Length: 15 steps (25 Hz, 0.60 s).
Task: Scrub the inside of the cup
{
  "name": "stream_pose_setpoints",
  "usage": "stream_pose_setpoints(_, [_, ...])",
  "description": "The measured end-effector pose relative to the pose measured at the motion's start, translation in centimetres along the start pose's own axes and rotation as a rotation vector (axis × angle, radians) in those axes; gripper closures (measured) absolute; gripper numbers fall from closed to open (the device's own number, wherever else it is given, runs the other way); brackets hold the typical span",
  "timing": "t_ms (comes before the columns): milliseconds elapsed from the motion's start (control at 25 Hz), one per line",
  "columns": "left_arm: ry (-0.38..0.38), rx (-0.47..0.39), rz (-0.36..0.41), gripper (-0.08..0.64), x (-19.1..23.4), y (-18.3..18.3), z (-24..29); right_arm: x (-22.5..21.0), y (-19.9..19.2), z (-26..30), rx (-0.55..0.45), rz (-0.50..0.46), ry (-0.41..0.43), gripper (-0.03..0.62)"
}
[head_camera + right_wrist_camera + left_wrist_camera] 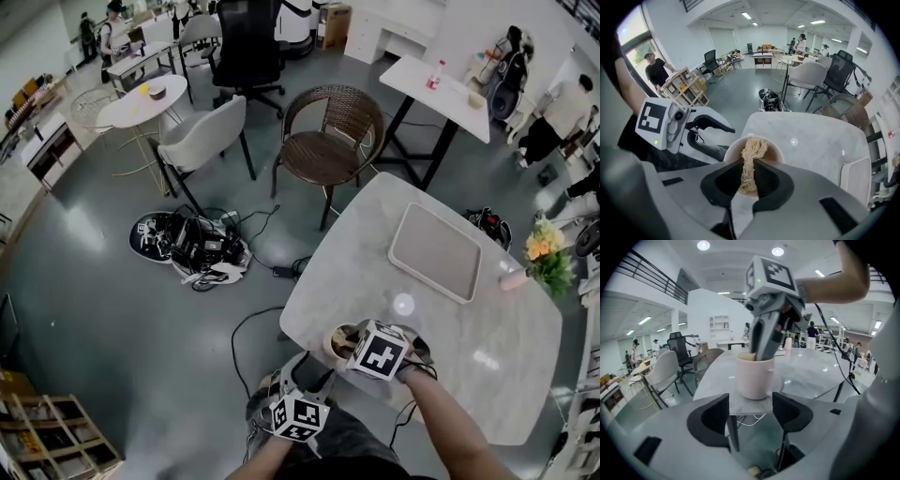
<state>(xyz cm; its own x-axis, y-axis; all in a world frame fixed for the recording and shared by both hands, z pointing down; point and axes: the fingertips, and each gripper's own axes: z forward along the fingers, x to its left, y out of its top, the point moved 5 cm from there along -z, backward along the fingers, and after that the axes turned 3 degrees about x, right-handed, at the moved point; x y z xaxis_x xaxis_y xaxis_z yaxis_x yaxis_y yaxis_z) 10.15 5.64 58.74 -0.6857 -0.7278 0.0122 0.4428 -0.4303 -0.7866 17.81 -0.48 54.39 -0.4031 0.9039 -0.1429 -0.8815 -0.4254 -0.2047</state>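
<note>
Jaws of the right gripper [749, 177] are clamped together on a beige fibrous scrubber [751, 157], which is dipped into the pale cup [754, 378]. That gripper is pointed steeply down, the bare right forearm [441, 412] stretched over the marble table [487, 375]. The cup is set at the table's near edge. The left gripper [750, 411] is held level just off that edge, jaws apart, the cup just ahead, clear of the pads. Black-and-white square markers are carried on the right gripper's cube [380, 350].
</note>
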Motion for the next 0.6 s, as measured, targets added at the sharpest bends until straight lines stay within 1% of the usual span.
stream_pose_setpoints(80, [0.038,-0.008,-0.041,0.265,2.2,-0.2,-0.3,0.3,-0.2,-0.2,-0.009,0.011,0.018,0.531])
stream_pose_setpoints(160, [0.043,-0.023,-0.053,0.265,3.8,0.1,-0.6,0.3,-0.3,-0.2,-0.016,0.027,0.012,0.531])
stream_pose_setpoints(280, [-0.014,-0.07,-0.031,0.265,3.8,0.7,-1.6,0.1,-0.1,0.1,-0.052,0.111,-0.005,0.531])
stream_pose_setpoints(360, [-0.065,-0.065,0.005,0.265,2.5,0.6,-1.8,-0.1,0.0,0.2,-0.068,0.162,-0.02,0.531])
stream_pose_setpoints(480, [-0.144,-0.047,0.062,0.265,0.0,0.5,-1.3,-0.1,0.1,0.3,-0.069,0.207,-0.031,0.531])
stream_pose_setpoints(560, [-0.165,-0.05,0.079,0.265,-0.9,0.9,-0.9,0.0,0.3,0.3,-0.073,0.238,-0.037,0.531])
stream_pose_setpoints(600, [-0.161,-0.048,0.086,0.265,-1.0,1.1,-0.7,0.0,0.4,0.4,-0.075,0.248,-0.042,0.531])
